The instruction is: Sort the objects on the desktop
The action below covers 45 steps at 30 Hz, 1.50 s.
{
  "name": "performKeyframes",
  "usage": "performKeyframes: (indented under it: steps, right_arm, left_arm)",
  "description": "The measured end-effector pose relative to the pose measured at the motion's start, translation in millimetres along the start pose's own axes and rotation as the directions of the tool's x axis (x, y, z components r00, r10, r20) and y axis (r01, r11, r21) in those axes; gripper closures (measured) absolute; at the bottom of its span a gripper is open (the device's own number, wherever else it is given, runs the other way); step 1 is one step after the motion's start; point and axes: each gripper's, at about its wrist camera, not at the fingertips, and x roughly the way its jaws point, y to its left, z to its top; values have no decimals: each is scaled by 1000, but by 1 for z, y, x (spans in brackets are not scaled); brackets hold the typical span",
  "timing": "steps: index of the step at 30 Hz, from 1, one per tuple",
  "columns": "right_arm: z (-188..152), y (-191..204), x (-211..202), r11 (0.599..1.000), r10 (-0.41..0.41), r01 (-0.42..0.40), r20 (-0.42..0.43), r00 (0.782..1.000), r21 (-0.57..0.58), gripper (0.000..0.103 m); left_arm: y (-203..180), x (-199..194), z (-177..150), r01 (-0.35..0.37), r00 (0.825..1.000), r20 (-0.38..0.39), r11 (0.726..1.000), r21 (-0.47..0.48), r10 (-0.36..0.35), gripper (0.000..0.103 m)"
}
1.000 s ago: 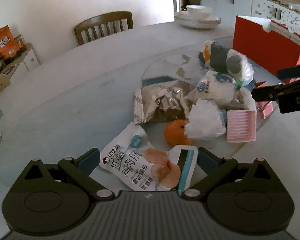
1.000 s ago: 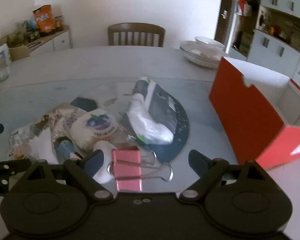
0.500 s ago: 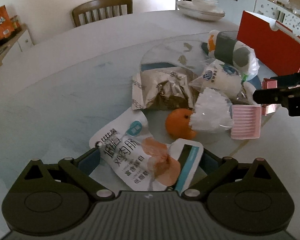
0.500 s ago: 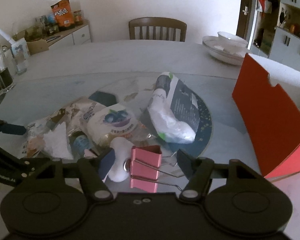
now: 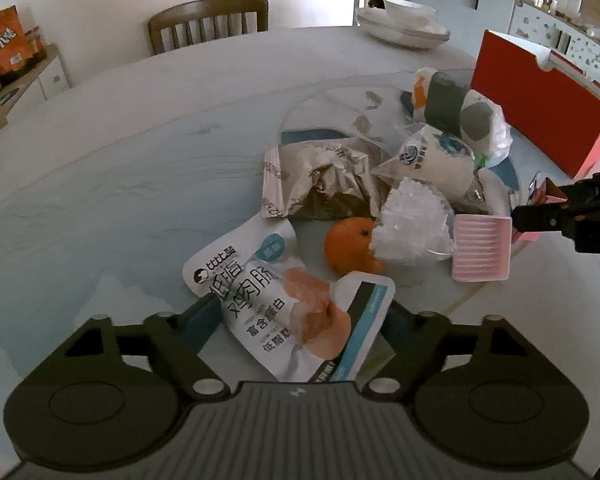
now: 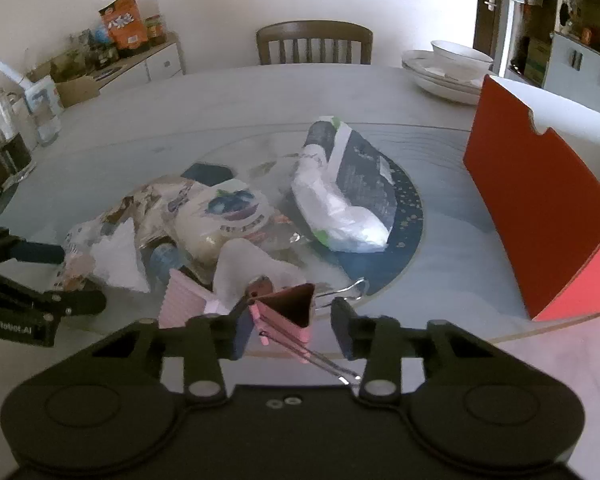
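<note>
In the left wrist view my left gripper (image 5: 296, 312) is open around a white snack pouch with Chinese print (image 5: 284, 308) lying on the table. Behind it lie an orange (image 5: 350, 250), a crumpled silver wrapper (image 5: 320, 184) and a pink ribbed soap dish (image 5: 482, 248). In the right wrist view my right gripper (image 6: 288, 330) has narrowed around a pink binder clip (image 6: 288, 312), which is tilted; the right finger still stands a little off it. The red box (image 6: 540, 216) stands open at the right.
A pile of packets lies on the glass turntable (image 6: 404, 208): a blueberry pouch (image 6: 228, 216) and a dark-and-white bag (image 6: 348, 188). Stacked white bowls (image 6: 448, 68) and a wooden chair (image 6: 314, 42) are at the far side. Glass jars (image 6: 4, 148) stand at the left.
My right gripper has narrowed around the pink binder clip, which has tilted up. My left gripper has moved forward so the white snack pouch lies between its fingers.
</note>
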Motion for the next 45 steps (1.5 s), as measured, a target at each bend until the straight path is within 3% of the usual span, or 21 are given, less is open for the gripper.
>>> performKeyframes:
  steps: [2, 8, 17, 27, 45]
  right_arm:
    - [-2, 0, -1, 1000, 8, -8, -2, 1000, 3, 72]
    - [-1, -3, -5, 1000, 6, -6, 10, 1000, 26, 74]
    - [-6, -14, -25, 997, 0, -2, 22, 1000, 72, 74]
    - [-11, -21, -48, 994, -2, -1, 31, 1000, 106, 74]
    - [-16, -22, -53, 993, -18, 16, 21, 1000, 119, 74]
  left_arm:
    - [-2, -5, -1, -4, 1000, 15, 1000, 13, 3, 33]
    - [-7, -12, -2, -44, 998, 40, 998, 33, 43, 68]
    - [-2, -24, -6, -47, 997, 64, 999, -5, 48, 83]
    - [9, -46, -8, -23, 995, 94, 998, -66, 29, 88]
    - [6, -55, -27, 41, 998, 44, 999, 3, -41, 86]
